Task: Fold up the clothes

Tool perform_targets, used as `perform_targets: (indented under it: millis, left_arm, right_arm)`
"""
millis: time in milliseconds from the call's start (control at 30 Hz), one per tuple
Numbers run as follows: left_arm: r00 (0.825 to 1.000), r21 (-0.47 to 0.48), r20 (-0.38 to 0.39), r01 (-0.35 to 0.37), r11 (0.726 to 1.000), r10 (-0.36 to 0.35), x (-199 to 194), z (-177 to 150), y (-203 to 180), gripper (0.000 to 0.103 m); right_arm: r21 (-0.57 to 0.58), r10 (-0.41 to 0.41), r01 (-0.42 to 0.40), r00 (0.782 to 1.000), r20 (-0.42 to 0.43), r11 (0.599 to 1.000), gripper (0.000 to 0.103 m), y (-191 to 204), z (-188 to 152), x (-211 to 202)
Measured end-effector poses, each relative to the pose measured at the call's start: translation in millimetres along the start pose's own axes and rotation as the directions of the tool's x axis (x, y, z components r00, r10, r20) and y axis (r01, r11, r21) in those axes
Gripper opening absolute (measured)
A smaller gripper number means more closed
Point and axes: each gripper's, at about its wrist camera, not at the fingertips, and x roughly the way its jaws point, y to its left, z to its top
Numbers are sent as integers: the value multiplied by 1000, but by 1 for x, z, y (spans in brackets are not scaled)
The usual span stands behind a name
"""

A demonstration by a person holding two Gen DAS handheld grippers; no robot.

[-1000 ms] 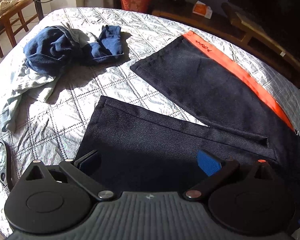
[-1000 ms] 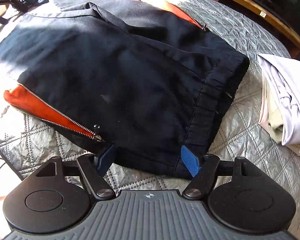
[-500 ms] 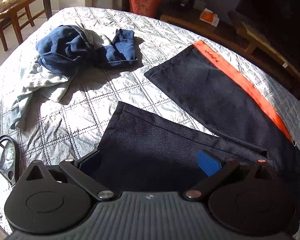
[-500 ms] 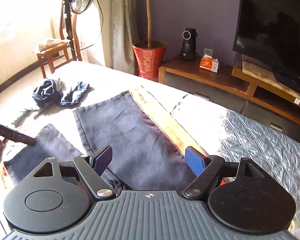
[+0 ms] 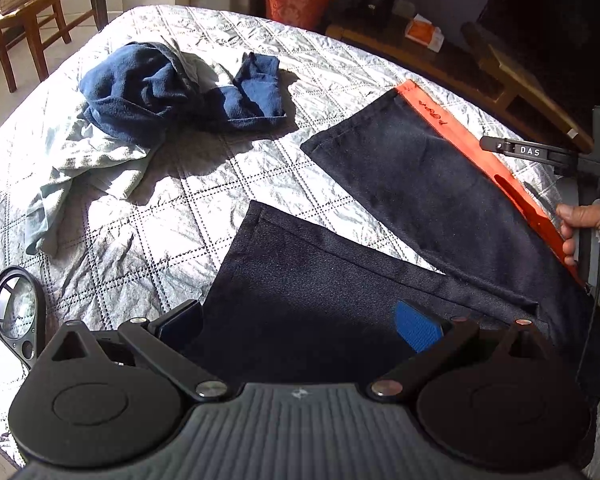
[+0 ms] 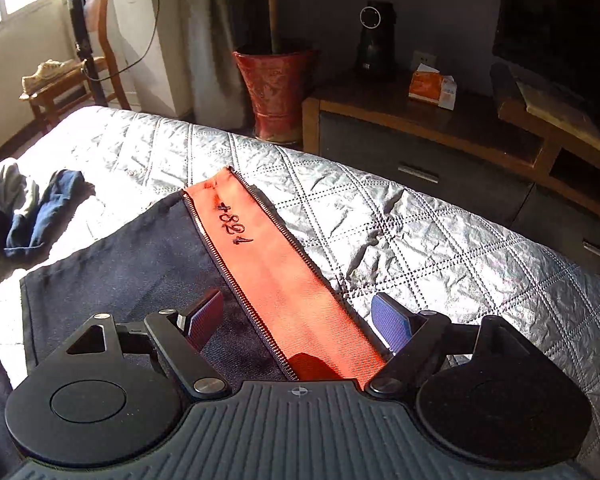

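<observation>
So I'm standing over the bed with its silvery quilted bedspread [image 5: 228, 184], and the dark navy trousers with the orange zip-edged side stripe [image 5: 420, 184] are lying spread flat on it, the two legs splayed apart with a wedge of quilt showing between them. My left claw [image 5: 300, 324] is hanging over the nearer leg with its jaws apart, blue pads well clear of each other and nothing pinched between them.

My right claw [image 6: 300, 318] is sitting over the far leg, right above the orange stripe [image 6: 276, 272] where some dark stitched characters are showing. Its jaws have just been opening and are standing wide now; the stripe is running between the pads, but they aren't pressing on it.

From the left camera I'm also seeing my right hand [image 5: 592, 232] gripping that tool at the trousers' far edge. Further up the bed a crumpled blue fleece garment [image 5: 140, 92] is lying on a pale mint-green cloth [image 5: 88, 160], well apart from the trousers.
</observation>
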Motion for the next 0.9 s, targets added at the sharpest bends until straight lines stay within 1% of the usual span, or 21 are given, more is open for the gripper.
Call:
perform_targets:
  millis: [33, 67, 133, 200, 267, 300, 333, 400, 467, 500, 533, 567, 600, 667, 733, 800, 900]
  left_arm:
    - [1000, 0, 1, 1, 1000, -1, 0, 0, 0, 102]
    - [1000, 0, 2, 1, 1000, -1, 0, 0, 1, 102]
    - [1000, -10, -1, -5, 1000, 4, 1, 0, 2, 102]
    - [1000, -11, -6, -11, 1000, 11, 3, -1, 1, 102]
    - [1000, -7, -10, -17, 1000, 17, 5, -3, -1, 102]
    - [1000, -3, -12, -16, 1000, 16, 5, -3, -2, 102]
    - [1000, 1, -13, -15, 1000, 15, 6, -4, -3, 102]
    - [1000, 5, -13, -17, 1000, 17, 7, -5, -3, 102]
    - [1000, 3, -16, -20, 1000, 20, 8, -5, -3, 102]
    - [1000, 1, -17, -20, 1000, 20, 9, -4, -3, 102]
    - [1000, 0, -17, -21, 1000, 21, 9, -4, -3, 102]
    - [1000, -2, -15, -23, 1000, 23, 9, -3, -3, 102]
    - [1000, -4, -15, -23, 1000, 23, 9, -3, -4, 102]
    - [1000, 1, -18, -23, 1000, 23, 10, -4, -5, 102]
    - [999, 2, -19, -29, 1000, 29, 11, -5, -6, 102]
    - [999, -8, -19, -31, 999, 31, 11, -4, -5, 102]
    - [999, -9, -15, -38, 999, 38, 11, -5, -4, 102]
  right_arm:
    - [1, 36, -36, 998, -42, 999, 86, 1, -2, 6]
    - [-8, 47, -47, 997, -56, 999, 87, 2, -5, 10]
    - [-20, 8, -9, 999, -53, 1000, 87, 3, -6, 11]
    - [-20, -52, 51, 998, -37, 999, 87, 0, -6, 11]
    - [-36, -145, 146, 989, 36, 989, 88, -2, -7, 5]
    - [-29, -156, 158, 986, 53, 987, 94, -5, -8, 4]
    - [-18, -160, 161, 986, 57, 987, 103, -9, -9, 4]
    - [6, -128, 127, 991, 35, 992, 101, -14, -12, 8]
    - [31, -86, 86, 996, 7, 996, 93, -17, -13, 12]
    - [39, -73, 72, 997, 10, 997, 75, -17, -12, 11]
    - [43, -64, 63, 998, 23, 997, 42, -17, -10, 9]
    - [44, -56, 54, 998, 25, 998, 23, -17, -8, 8]
    - [46, -41, 40, 999, 13, 998, 14, -15, -7, 7]
    - [54, -25, 24, 1000, 16, 998, 11, -12, -7, 0]
    - [69, -16, 13, 999, 49, 998, 9, -10, -6, -12]
    - [79, -23, 13, 992, 125, 997, 8, -4, -3, -37]
    - [41, -9, -2, 969, 245, 999, 8, 19, -3, -86]
